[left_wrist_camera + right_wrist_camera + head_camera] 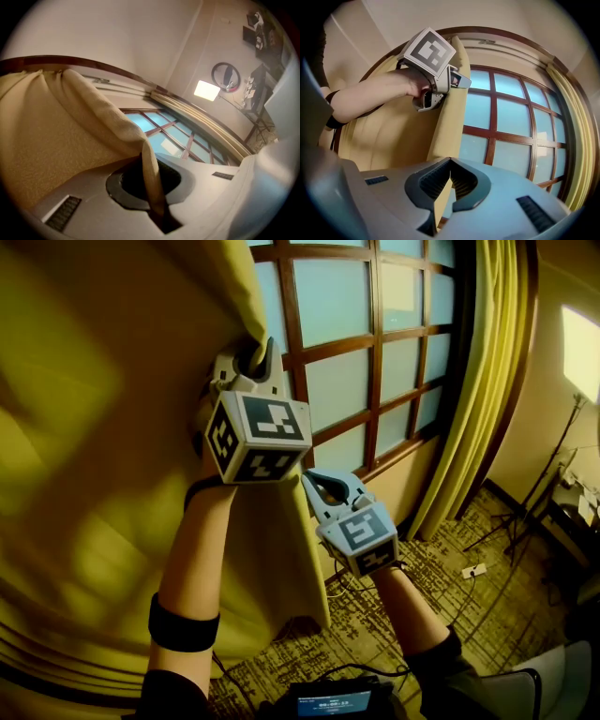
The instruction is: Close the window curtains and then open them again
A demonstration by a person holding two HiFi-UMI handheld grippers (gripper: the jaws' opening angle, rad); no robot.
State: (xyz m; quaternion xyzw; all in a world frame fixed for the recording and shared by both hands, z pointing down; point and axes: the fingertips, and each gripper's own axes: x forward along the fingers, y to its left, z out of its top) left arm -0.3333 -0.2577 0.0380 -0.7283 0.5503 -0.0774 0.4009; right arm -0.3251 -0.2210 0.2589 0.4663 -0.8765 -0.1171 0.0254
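A yellow left curtain [94, 474] hangs over the left part of the wood-framed window [375, 343]. High on the curtain's free edge, my left gripper [261, 352] is shut on a fold of the cloth. In the left gripper view the fold [152, 183] runs down between the jaws of this gripper [146, 164]. Lower on the same edge, my right gripper [307, 476] is shut, with the cloth edge [440, 201] pinched at its tips [450, 161]. The right gripper view also shows the left gripper [459, 80] above. The right curtain [478, 381] hangs bunched at the window's right side.
Patterned carpet [422, 577] lies below the window, with cables and a white power block [473, 571] on it. A stand with dark legs [525, 512] and a bright light panel [581, 348] are at the right wall. A small screen [333, 704] sits at the bottom edge.
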